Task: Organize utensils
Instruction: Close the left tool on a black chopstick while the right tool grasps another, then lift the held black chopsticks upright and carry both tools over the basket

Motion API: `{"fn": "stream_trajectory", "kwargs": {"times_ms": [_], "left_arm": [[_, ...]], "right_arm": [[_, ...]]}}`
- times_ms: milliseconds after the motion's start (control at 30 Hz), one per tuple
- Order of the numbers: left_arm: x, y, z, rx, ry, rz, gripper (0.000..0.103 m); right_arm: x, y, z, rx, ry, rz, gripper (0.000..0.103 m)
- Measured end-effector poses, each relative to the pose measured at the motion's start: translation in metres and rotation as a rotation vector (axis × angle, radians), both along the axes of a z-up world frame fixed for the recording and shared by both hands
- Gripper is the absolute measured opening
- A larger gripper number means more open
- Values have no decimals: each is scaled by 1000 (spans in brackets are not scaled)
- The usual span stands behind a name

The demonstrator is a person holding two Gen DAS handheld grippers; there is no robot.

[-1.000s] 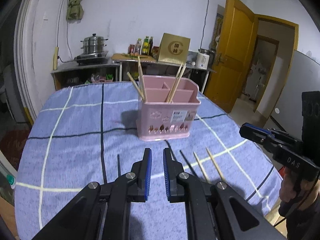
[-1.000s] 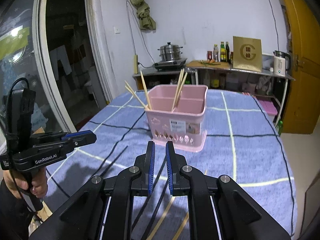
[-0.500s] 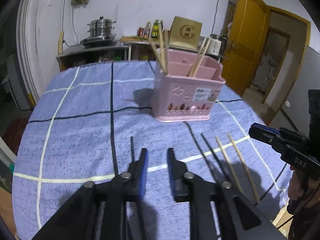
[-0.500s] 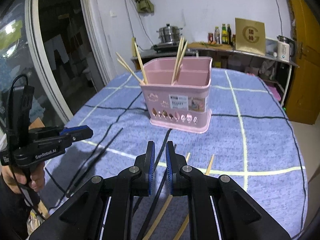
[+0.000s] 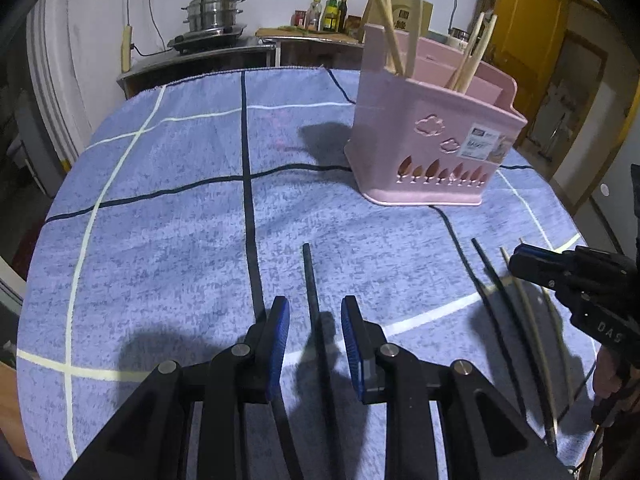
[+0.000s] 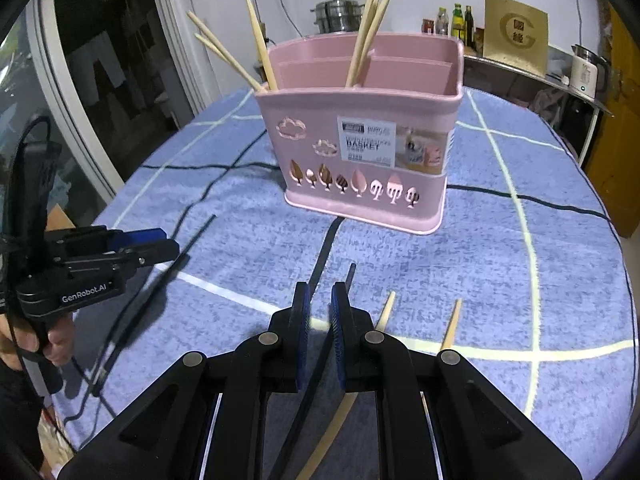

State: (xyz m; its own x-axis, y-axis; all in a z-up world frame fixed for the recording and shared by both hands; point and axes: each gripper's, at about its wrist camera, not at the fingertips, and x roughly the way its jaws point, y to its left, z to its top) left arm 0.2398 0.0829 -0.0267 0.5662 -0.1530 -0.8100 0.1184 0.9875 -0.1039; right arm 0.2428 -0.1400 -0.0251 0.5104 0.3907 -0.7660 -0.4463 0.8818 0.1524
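Note:
A pink utensil basket (image 5: 432, 132) (image 6: 368, 136) stands on the blue checked tablecloth and holds several wooden chopsticks. My left gripper (image 5: 314, 330) is open low over the cloth, with a black chopstick (image 5: 310, 276) lying between its fingers. It also shows at the left of the right wrist view (image 6: 160, 244). My right gripper (image 6: 320, 320) has a narrow gap between its jaws and sits over a black chopstick (image 6: 349, 276); two wooden chopsticks (image 6: 452, 322) lie just right of it. The right gripper shows in the left wrist view (image 5: 520, 262) above a black chopstick (image 5: 486, 264) and wooden ones.
The tablecloth (image 5: 168, 216) covers a round table whose edge curves close on both sides. Behind it stand a counter with a steel pot (image 5: 214, 12), bottles (image 5: 330, 8), a kettle (image 6: 586, 72) and a yellow door (image 5: 524, 32). A glass door (image 6: 100, 92) is at the left.
Both grippers have moved forward and down toward the cloth. My left gripper has opened wider around the black chopstick. The right gripper's gap has widened slightly.

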Motion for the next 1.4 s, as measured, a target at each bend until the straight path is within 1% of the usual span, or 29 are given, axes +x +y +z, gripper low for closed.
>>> {"fn": "stream_trajectory", "kwargs": {"times_ms": [133,300,533,733,833,900,967,1067,1167,1267,1400], "left_arm": [[9,-2,-7,4,15,-14,26],[15,-4,-14,15,29,-19,26],[26,-11,-14,49,38,-34,26],[29,-16,-15,80,28,-40,23],[28,-16,-15,87,25,-39,18],[28,-17,-15,92,23,-35,11],[29,-19,-15,96,23,-35,7],[30,-20,-14,101,26,-33,6],[30,-18,-12,77,33,-30,5],[26,-14,-6,60,25,-27,5],[17,-11,16,32,-19,-23,4]], "right_arm": [[8,4,-13,-40,31,-14,11],[12,11,-20,-64,44,-8,11],[17,17,-21,-77,42,-14,11],[17,19,-21,-88,46,-21,11],[16,21,-20,-98,48,-25,10],[16,21,-20,-100,48,-29,7],[17,21,-21,-91,52,-29,7],[17,20,-20,-79,59,-28,6],[14,19,-14,-60,47,-20,6],[8,16,-2,-33,22,-13,6],[2,11,23,8,-30,-12,5]]}}
